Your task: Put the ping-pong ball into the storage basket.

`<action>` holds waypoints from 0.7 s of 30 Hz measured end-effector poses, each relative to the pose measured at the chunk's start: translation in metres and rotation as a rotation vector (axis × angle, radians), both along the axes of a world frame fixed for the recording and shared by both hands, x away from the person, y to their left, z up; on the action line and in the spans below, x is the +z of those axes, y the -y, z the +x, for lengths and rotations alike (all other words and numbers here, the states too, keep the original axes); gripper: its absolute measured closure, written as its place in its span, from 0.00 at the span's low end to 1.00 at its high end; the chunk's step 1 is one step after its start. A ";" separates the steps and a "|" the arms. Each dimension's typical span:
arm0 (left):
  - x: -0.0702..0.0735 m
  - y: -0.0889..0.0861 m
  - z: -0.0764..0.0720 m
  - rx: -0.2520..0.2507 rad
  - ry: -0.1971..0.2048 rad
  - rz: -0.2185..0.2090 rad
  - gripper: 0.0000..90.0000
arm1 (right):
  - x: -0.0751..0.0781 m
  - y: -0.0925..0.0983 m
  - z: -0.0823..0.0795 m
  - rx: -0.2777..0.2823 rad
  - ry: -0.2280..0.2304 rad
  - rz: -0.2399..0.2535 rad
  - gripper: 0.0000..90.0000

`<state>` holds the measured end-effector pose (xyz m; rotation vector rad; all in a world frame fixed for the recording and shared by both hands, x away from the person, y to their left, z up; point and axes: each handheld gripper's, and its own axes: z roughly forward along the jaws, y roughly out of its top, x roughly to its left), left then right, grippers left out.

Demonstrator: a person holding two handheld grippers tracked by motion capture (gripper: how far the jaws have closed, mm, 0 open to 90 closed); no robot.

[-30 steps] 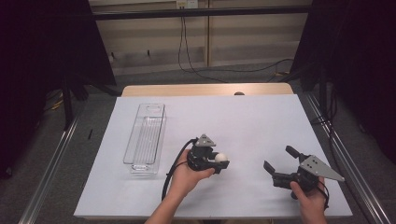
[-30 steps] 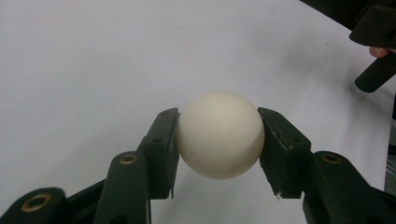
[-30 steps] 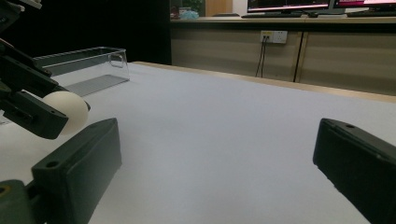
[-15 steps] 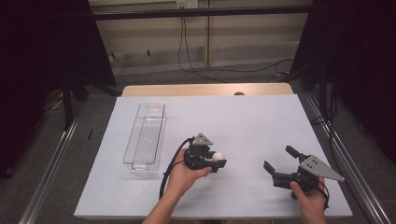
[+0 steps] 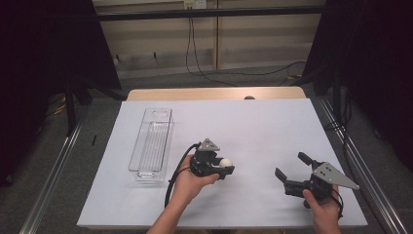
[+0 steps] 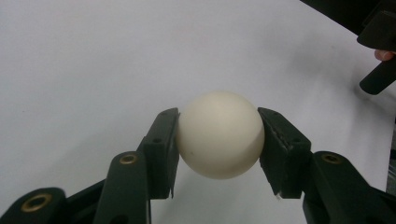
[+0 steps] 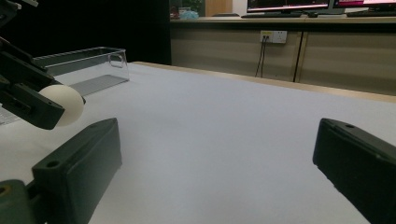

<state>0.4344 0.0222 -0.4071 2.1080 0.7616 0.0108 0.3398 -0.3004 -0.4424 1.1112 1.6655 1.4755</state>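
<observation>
While left tongs half-hide the clamped white ball, right tongs gape empty.

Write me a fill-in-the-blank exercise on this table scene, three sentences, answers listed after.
1. The left gripper is shut on a white ____.
2. The right gripper has its jaws ____ with nothing between them.
3. The clear plastic tray lies on the table on the ____ gripper's side.

Missing words: ball; open; left
</observation>
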 end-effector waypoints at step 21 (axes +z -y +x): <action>0.003 -0.009 0.002 0.025 0.008 0.008 0.57 | 0.000 0.000 -0.001 0.006 -0.003 -0.007 0.01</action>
